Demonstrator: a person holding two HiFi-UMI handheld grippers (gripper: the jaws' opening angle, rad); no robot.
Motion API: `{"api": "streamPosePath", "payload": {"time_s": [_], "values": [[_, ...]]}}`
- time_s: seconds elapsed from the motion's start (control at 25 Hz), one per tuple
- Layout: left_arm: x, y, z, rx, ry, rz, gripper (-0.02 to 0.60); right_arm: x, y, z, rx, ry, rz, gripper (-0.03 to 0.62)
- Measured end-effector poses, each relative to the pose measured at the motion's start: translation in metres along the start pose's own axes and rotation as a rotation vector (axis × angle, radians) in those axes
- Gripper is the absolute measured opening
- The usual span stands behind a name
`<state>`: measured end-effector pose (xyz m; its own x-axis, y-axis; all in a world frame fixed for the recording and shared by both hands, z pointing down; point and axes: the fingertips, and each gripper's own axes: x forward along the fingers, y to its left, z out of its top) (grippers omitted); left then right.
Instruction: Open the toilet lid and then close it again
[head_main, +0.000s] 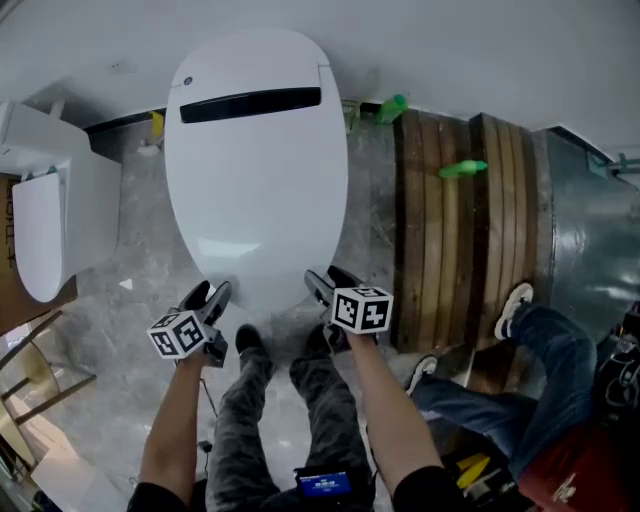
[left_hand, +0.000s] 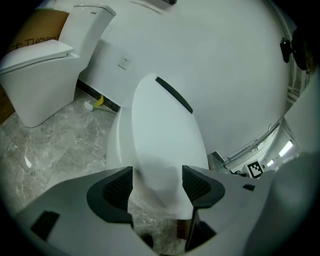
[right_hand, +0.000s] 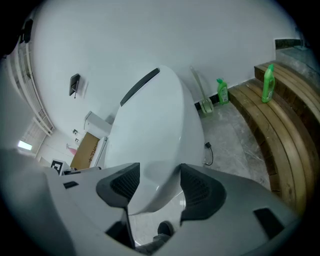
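The white toilet lid (head_main: 255, 170) lies flat and closed, with a black slot near its back end. My left gripper (head_main: 207, 297) is at the lid's front left edge and my right gripper (head_main: 328, 284) at its front right edge. Each stands open. In the left gripper view the lid's (left_hand: 165, 130) front rim shows between the left gripper's (left_hand: 157, 187) dark pads. The right gripper view shows the same: the lid (right_hand: 155, 125) runs down between the right gripper's (right_hand: 159, 185) pads. I cannot make out either pair of pads pressing on it.
A second white toilet (head_main: 50, 220) stands at the left. Curved wooden steps (head_main: 460, 230) rise at the right, with green bottles (head_main: 392, 108) (head_main: 462, 169) on and beside them. Another person's legs (head_main: 530, 340) lie at the lower right. My own shoes (head_main: 250, 340) are at the toilet's front.
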<state>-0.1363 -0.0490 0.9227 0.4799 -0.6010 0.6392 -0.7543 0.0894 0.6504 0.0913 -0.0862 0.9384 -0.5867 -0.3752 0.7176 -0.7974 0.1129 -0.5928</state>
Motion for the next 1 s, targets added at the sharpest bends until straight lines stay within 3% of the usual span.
{"api": "streamPosePath", "payload": {"time_s": [0.4,1.0], "values": [[0.011,0.006,0.007,-0.073,-0.036,0.01,0.293,0.007,-0.006,0.001,0.088,-0.015,0.036,0.25],[0.016,0.009,0.0,-0.008,0.02,-0.003,0.293,0.009,-0.009,-0.002,0.146,-0.025,0.084,0.276]]}}
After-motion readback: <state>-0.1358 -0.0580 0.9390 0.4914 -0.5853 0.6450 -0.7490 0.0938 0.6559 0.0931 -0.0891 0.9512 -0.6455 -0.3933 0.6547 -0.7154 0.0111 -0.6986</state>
